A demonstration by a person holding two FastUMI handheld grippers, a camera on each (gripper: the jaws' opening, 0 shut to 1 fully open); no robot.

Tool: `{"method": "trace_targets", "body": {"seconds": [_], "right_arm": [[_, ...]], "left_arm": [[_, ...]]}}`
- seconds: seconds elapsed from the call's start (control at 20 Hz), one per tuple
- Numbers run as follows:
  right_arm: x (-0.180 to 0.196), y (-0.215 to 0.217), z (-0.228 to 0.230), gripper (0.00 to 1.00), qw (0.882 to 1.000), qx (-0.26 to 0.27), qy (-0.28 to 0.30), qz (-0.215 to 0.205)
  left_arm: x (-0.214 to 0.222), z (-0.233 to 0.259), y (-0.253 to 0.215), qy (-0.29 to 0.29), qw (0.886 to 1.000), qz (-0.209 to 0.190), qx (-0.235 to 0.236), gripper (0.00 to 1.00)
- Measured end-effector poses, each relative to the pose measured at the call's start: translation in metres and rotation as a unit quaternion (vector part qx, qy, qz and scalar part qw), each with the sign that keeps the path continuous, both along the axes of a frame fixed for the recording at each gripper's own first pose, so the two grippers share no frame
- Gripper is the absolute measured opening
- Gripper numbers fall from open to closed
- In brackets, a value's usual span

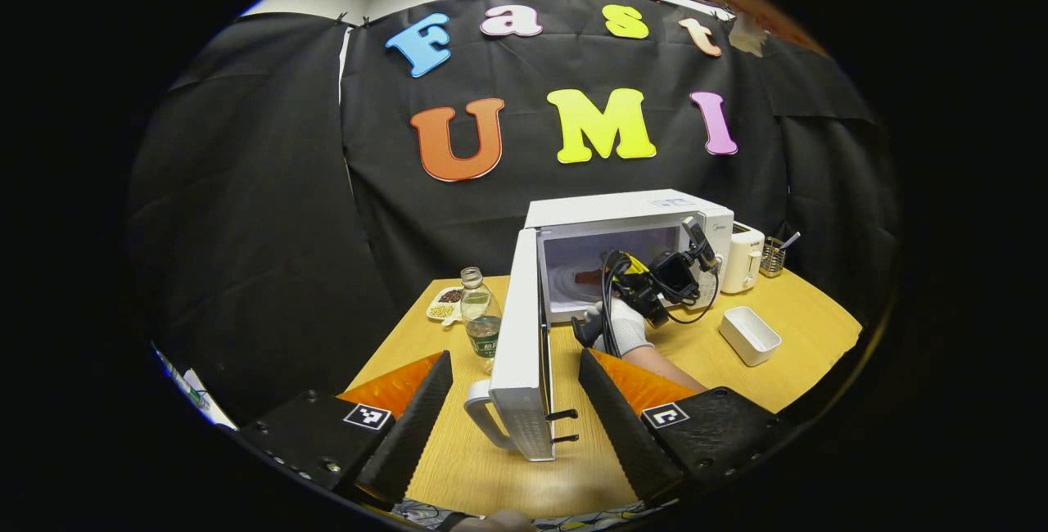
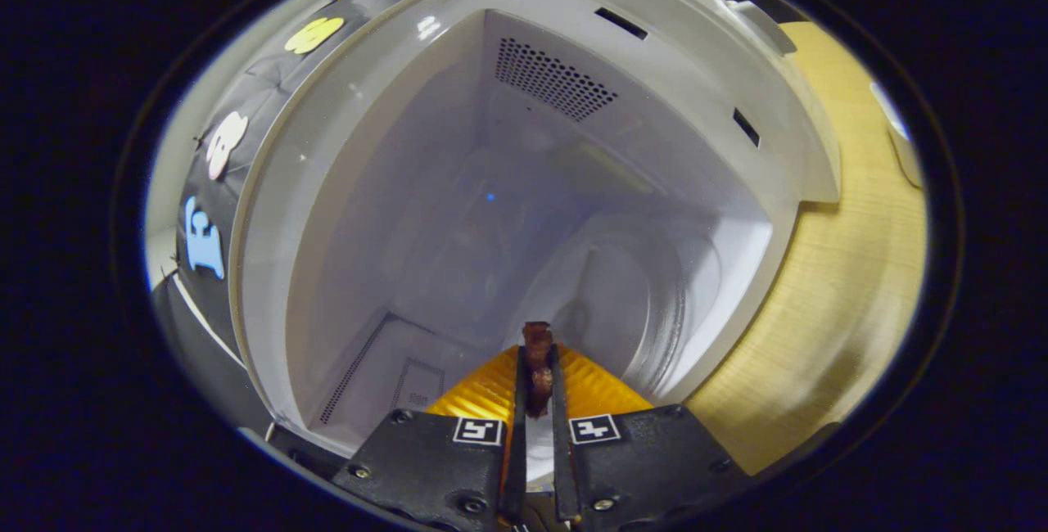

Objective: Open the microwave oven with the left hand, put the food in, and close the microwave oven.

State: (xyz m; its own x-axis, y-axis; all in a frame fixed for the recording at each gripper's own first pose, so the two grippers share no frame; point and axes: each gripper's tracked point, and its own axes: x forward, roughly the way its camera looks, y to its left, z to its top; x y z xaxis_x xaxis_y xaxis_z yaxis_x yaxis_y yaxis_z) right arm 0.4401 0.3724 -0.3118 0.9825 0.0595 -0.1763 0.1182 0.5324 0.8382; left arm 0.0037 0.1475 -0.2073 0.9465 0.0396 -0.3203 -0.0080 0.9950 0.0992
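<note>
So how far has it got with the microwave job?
Opening looks done: the microwave door stands wide open, with the left hand-held gripper open around its edge. In hand: the right hand-held gripper pinches the food inside the microwave cavity, above the turntable. Left: releasing the food, pulling out, and shutting the door.

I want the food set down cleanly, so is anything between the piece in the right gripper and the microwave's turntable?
Nothing visible. The right gripper is shut on the food inside the open microwave; the glass turntable ahead looks bare. The door stands swung wide, clear of the opening.
</note>
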Motion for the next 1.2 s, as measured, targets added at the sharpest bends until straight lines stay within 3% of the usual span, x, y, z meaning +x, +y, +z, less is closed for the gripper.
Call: {"method": "trace_targets", "body": {"seconds": [0.3,0.45,0.5,0.55,0.6,0.65,0.75,0.8,0.85,0.9,1.0,1.05,1.15,1.2], "right_arm": [[-0.005,-0.006,0.007,0.26,0.99,-0.143,-0.019,0.006],[-0.004,-0.012,0.005,0.35,0.982,-0.187,-0.016,0.012],[-0.004,-0.018,0.004,0.29,0.98,-0.2,-0.008,0.007],[-0.002,-0.019,0.0,0.55,0.978,-0.211,-0.004,0.005],[-0.004,-0.023,0.0,0.62,0.978,-0.208,0.002,0.006],[-0.005,-0.027,-0.001,0.57,0.98,-0.201,0.004,0.005],[-0.01,-0.034,0.0,0.66,0.977,-0.213,0.01,-0.004],[-0.011,-0.04,0.005,0.76,0.974,-0.228,0.002,-0.009],[-0.014,-0.041,0.013,0.77,0.974,-0.228,-0.005,-0.004],[-0.017,-0.042,0.015,0.72,0.974,-0.228,-0.005,0.004],[-0.029,-0.052,0.023,0.99,0.969,-0.246,-0.001,0.009],[-0.038,-0.056,0.027,0.88,0.968,-0.25,0.003,0.017],[-0.059,-0.069,0.036,0.88,0.961,-0.276,0.011,0.03],[-0.071,-0.075,0.045,1.0,0.956,-0.29,0.011,0.037]], "left_arm": [[0.002,0.009,0.0,-0.011,1.0,-0.003,0.003,0.95],[0.003,0.01,-0.001,-0.016,1.0,-0.002,0.0,0.95],[0.003,0.009,-0.001,-0.013,1.0,-0.002,0.0,0.96],[0.003,0.008,-0.002,-0.014,1.0,-0.002,-0.001,0.95],[0.003,0.009,-0.002,-0.015,1.0,-0.002,-0.003,0.95],[0.003,0.009,-0.003,-0.014,1.0,-0.002,-0.003,0.95],[0.003,0.01,-0.002,-0.016,1.0,-0.002,-0.002,0.96],[0.004,0.011,-0.002,-0.017,1.0,-0.001,-0.001,0.95],[0.004,0.013,-0.002,-0.019,1.0,-0.001,0.0,0.96],[0.005,0.016,-0.002,-0.024,1.0,-0.001,-0.001,0.95],[0.008,0.026,-0.001,-0.037,0.999,0.005,-0.003,0.95],[0.009,0.029,-0.002,-0.041,0.999,0.008,-0.01,0.95],[0.014,0.039,-0.008,-0.055,0.998,0.004,-0.019,0.95],[0.014,0.046,-0.01,-0.061,0.998,0.001,-0.018,0.95]]}}
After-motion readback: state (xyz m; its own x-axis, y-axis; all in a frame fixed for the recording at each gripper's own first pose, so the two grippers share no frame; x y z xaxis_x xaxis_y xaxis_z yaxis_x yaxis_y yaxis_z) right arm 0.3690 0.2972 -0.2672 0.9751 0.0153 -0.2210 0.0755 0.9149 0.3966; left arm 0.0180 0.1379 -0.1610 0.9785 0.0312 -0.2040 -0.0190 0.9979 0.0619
